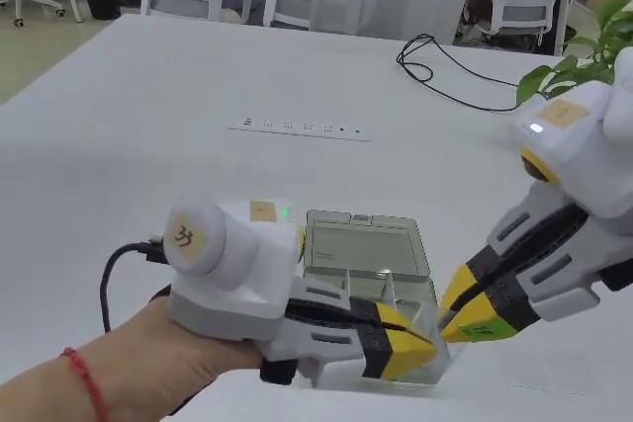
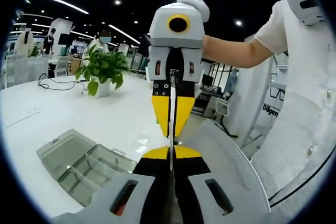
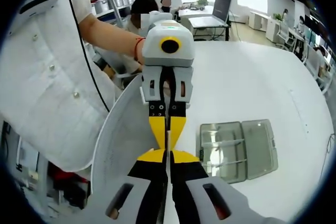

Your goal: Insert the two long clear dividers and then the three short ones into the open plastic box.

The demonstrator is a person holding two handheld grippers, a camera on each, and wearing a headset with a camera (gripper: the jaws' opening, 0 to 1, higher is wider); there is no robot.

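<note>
The open plastic box point(image 1: 427, 295) is sitting on the white table point(image 1: 178, 155) close to the person, with its lid point(image 1: 366, 242) lying flat on the far side. In the right gripper view, 2 clear dividers point(image 3: 223, 142) are standing across the box's tray.

The left gripper point(image 1: 410, 345), gripped by a hand point(image 1: 148, 353) wearing a red wrist cord point(image 1: 84, 384), is reaching in from the left. The right gripper point(image 1: 458, 315) is coming in from the right. Their yellow tips are meeting nose to nose just above the box's near right corner.

Both pairs of jaws are pressed together to a hairline slit. In the left gripper view a thin pale line is running along that slit through both grippers. I cannot tell whether it is a divider seen edge-on.

A black cable point(image 1: 435, 68) and a power strip point(image 1: 302, 128) are lying well beyond the box, and a green plant point(image 1: 574, 68) is standing at the far right.
</note>
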